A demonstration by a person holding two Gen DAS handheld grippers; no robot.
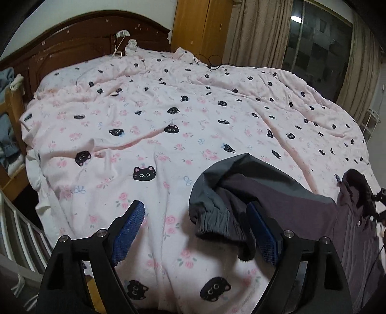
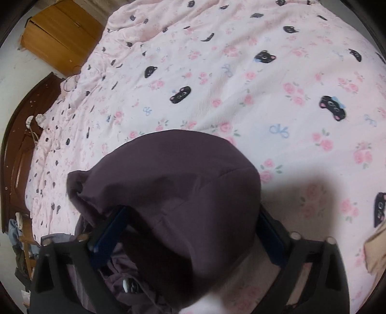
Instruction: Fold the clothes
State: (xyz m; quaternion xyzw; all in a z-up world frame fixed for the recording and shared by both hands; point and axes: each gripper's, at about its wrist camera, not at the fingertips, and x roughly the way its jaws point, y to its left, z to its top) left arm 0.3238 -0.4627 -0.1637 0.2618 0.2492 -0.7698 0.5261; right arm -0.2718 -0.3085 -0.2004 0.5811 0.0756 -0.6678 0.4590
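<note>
A dark purple jacket with grey sleeves (image 1: 301, 205) hangs low over the pink cat-print quilt (image 1: 168, 135). Its grey elastic cuff (image 1: 214, 222) droops over the right finger of my left gripper (image 1: 195, 206). That gripper stands wide open, and the blue pad (image 1: 129, 231) on its left finger is bare. In the right wrist view a purple bulge of the jacket (image 2: 183, 183), perhaps the hood, fills the gap of my right gripper (image 2: 193, 211). Those fingers are also spread wide, with only the blue pad (image 2: 108, 231) of the left one showing clearly. More crumpled purple fabric (image 2: 125, 277) lies below.
The quilt covers the whole bed up to a dark wooden headboard (image 1: 79, 41). A thin black cable (image 1: 210, 60) lies at the far end. A wooden chair with denim clothes (image 1: 9, 135) stands left of the bed, with a wardrobe (image 1: 200, 21) and curtains (image 1: 260, 31) behind.
</note>
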